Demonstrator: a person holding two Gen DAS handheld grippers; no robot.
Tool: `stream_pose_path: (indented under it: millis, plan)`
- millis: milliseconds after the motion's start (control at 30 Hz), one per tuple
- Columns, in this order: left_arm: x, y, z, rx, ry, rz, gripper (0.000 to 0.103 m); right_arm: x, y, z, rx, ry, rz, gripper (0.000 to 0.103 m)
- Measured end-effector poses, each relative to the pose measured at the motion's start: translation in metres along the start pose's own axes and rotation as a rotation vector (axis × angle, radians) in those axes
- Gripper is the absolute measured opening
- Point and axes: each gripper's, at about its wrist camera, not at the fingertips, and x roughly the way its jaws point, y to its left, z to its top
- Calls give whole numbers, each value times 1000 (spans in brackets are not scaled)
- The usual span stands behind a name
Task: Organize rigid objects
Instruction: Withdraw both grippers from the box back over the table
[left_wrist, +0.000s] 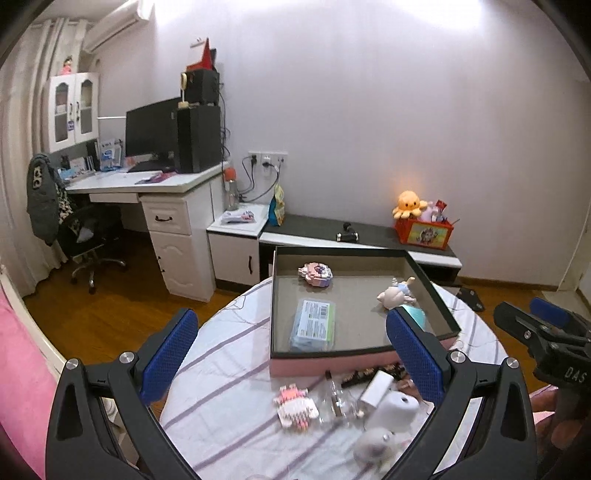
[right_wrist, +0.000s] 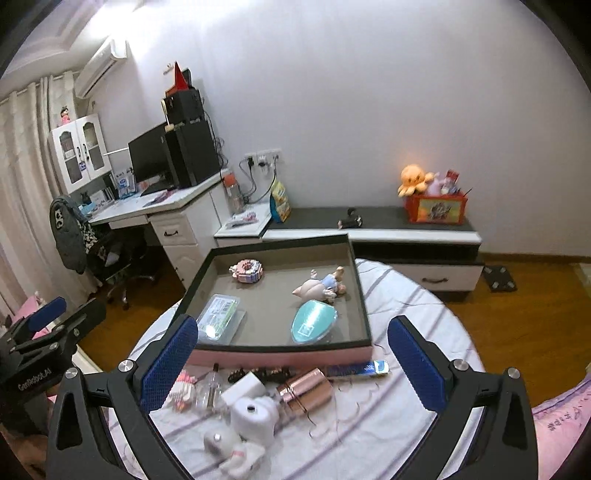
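Both the left gripper (left_wrist: 291, 350) and right gripper (right_wrist: 291, 354) hover with jaws spread wide and empty above the striped-cloth bench (right_wrist: 406, 295). The shiny rose-gold metal cup (right_wrist: 304, 391) lies on its side just before the shallow pink, black-rimmed tray (right_wrist: 280, 356); it looks light, stiff and slippery, best pinched across its middle. The left gripper's body reads "GenRobot.AI" in the right wrist view.

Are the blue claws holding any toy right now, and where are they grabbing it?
No. The left gripper and right gripper are both open and empty above the table.
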Motion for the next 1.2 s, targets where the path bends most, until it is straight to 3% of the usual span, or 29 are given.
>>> stream_pose_path:
  millis: [233,400,1200]
  plan:
    - [-43,2,-24,-9,-40,20,103,-51,14,-25,-38,-71,-73,103]
    - [-62,0,-42,-11,-41,16,103,-71,18,-36,-50,-83,-69,103]
    - [-96,-5,-54,-18,-65,8,103,-100,27,-51,-61,-116,-60,103]
